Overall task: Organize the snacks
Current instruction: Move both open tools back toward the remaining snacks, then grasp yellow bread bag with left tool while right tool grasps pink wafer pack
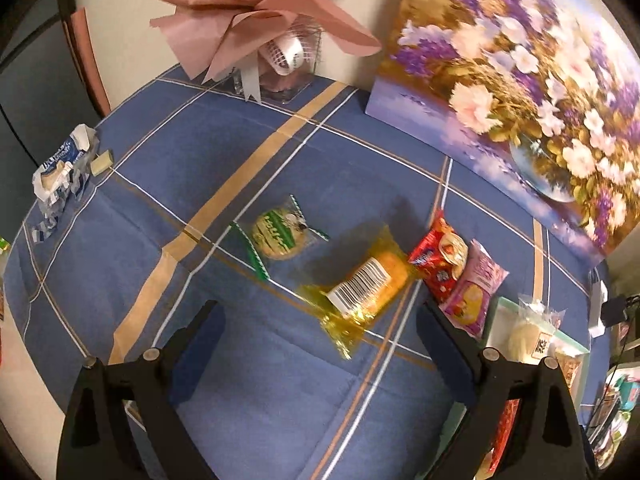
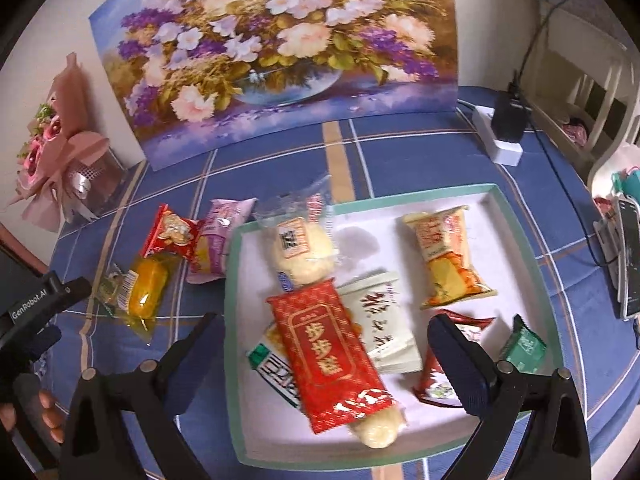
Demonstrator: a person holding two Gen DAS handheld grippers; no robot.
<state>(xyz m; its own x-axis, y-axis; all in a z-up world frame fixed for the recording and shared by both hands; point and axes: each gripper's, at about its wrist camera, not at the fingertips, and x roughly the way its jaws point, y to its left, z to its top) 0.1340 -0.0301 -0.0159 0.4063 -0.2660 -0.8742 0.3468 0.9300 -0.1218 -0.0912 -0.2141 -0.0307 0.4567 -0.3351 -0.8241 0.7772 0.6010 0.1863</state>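
While both grippers' fingers stood wide apart holding nothing, the right gripper (image 2: 324, 344) hovered over the snack-filled tray (image 2: 236, 320), and the left gripper (image 1: 320, 328) hung above the counter (image 1: 260, 380) near the yellow snack (image 1: 368, 284).

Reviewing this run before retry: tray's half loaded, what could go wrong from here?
1. The tray pile is stacked: the red pack lies over others and could slide.
2. The round cake overhangs the rim and might tip out.
3. The yellow pack is glossy film and may slip from the fingers.
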